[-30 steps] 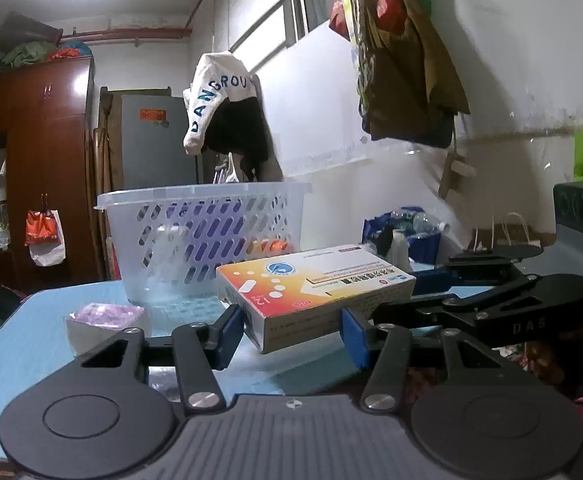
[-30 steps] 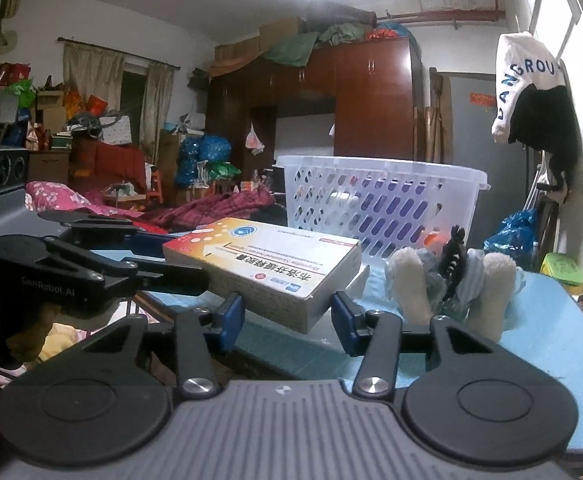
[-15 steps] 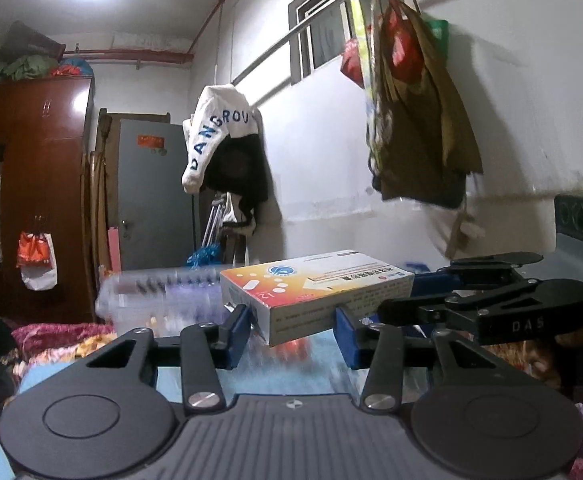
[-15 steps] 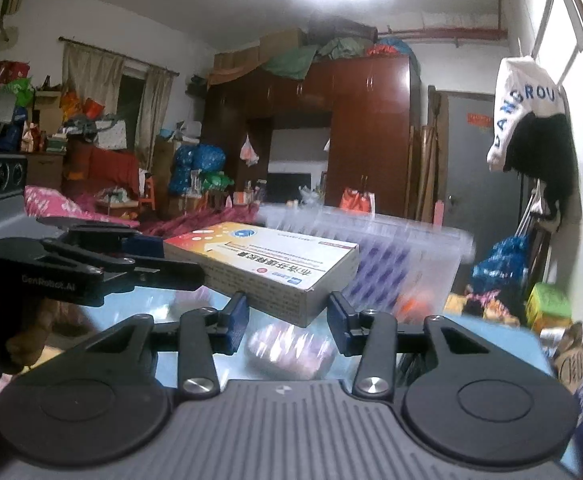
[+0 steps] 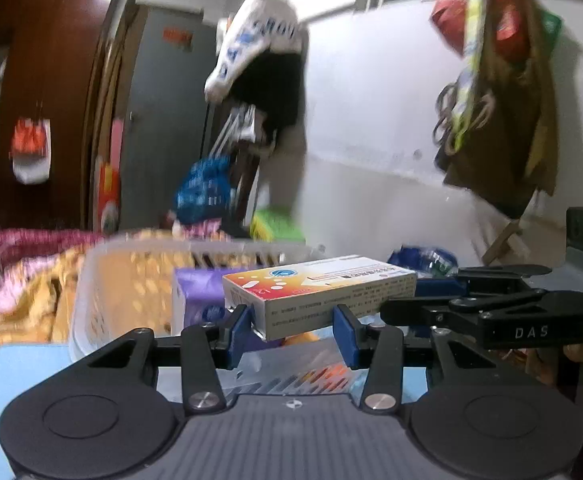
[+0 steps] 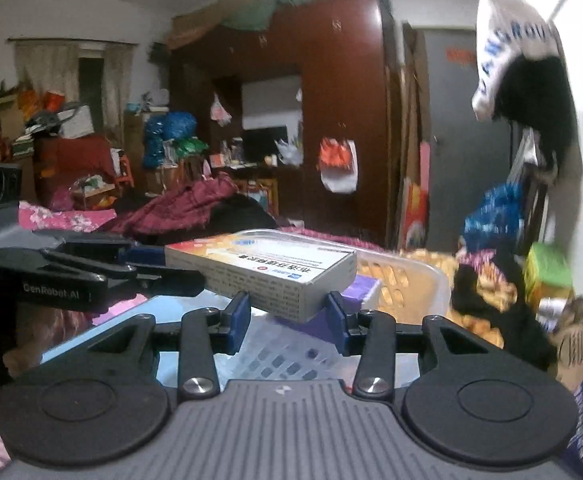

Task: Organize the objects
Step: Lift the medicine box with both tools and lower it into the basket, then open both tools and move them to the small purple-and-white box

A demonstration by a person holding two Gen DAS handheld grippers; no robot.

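A flat medicine box [image 5: 323, 292], white with an orange and yellow top, hangs in the air over a clear white plastic basket [image 5: 211, 246]. My left gripper [image 5: 293, 330] is shut on its near end, blue pads pressed against both sides. My right gripper [image 6: 288, 316] is shut on the opposite end of the same box [image 6: 267, 268]. Each view shows the other gripper reaching in from the side. The basket [image 6: 407, 264] sits just below and beyond the box, with a purple pack [image 5: 199, 292] lying inside.
The light blue tabletop [image 5: 23, 364] shows under the basket. A white wall with hanging bags [image 5: 499, 92] and a white and black garment [image 5: 259, 52] stands to the right. A dark wooden wardrobe [image 6: 331, 120] and a cluttered bed [image 6: 179, 208] lie beyond.
Both grippers closed onto the box on the table, then lifted it together. It now hangs over the basket, which has dropped low in both views. The picture is blurred by motion.
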